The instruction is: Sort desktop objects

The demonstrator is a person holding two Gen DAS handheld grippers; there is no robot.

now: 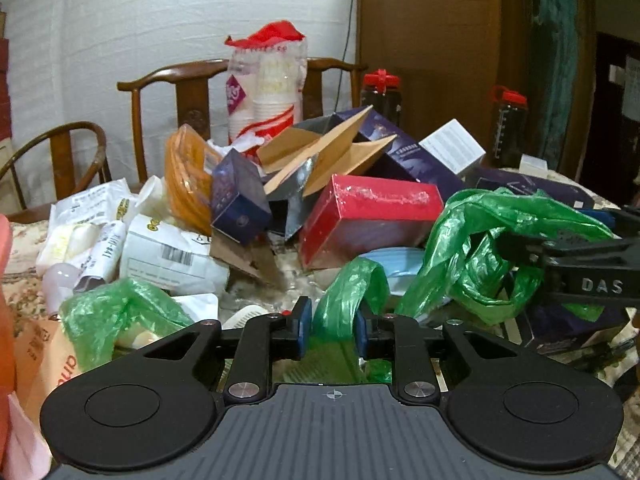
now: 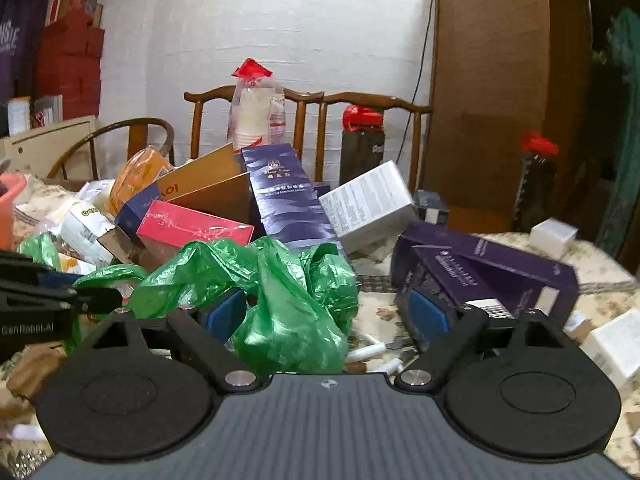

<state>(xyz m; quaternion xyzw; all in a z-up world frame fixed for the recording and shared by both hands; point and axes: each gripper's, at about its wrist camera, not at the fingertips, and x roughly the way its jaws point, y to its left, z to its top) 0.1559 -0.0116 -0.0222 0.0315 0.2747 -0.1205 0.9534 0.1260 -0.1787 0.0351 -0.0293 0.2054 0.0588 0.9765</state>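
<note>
A crumpled green plastic bag [image 1: 460, 240] lies at the front of a cluttered table. One strand of it [image 1: 344, 296] rises between the blue pads of my left gripper [image 1: 331, 326]. The jaws stand a little apart and do not visibly pinch the strand. In the right wrist view the same bag [image 2: 288, 312] sits between the widely spread fingers of my right gripper [image 2: 326, 314], touching neither pad. The right gripper's black body [image 1: 568, 264] also shows at the right edge of the left wrist view, over the bag.
Behind the bag are a red box [image 1: 372, 216], dark blue boxes [image 2: 288, 196], a white box [image 2: 368, 204], a purple carton [image 2: 480, 276], white parcels [image 1: 172, 256] and a sleeve of paper cups [image 1: 266, 92]. Red-capped bottles [image 1: 380, 96] and wooden chairs [image 1: 172, 80] stand at the far edge.
</note>
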